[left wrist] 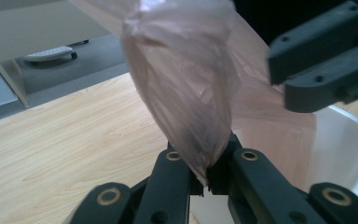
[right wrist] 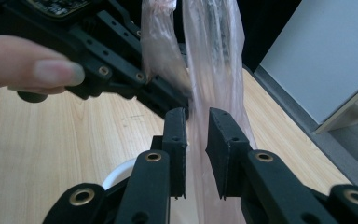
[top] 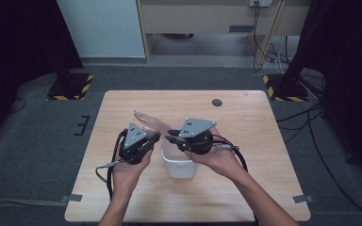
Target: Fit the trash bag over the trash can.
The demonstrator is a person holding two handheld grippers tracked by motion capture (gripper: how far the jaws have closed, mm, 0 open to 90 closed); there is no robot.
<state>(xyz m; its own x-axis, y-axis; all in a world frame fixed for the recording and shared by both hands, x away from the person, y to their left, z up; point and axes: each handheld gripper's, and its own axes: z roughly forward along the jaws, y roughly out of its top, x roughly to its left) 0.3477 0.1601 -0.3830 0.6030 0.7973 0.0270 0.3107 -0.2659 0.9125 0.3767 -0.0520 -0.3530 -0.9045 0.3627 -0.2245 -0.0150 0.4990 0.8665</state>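
The plastic bag (top: 150,123) is a thin, pinkish see-through one, held up in the air just above and behind the small white bin (top: 178,165) that sits near the middle of the wooden table (top: 245,122). The left gripper (left wrist: 208,175) has its jaws pressed tight on a gathered edge of the bag, and the film balloons up out of them. The right gripper (right wrist: 196,140), just over the bin, has its jaws a little apart with another fold of the bag running between them, so it looks about to bite rather than already gripping. From where I stand the work seems to be opening the bag to line the bin. To do it well, I'd close the right jaws on one layer of film only, close to the bag's mouth, not on both layers bunched together. Then the two grippers should draw apart gently above the bin, keeping the mouth slack enough not to tear. The film is flimsy and slippery, so a firm pinch and a slow pull would suit it best.
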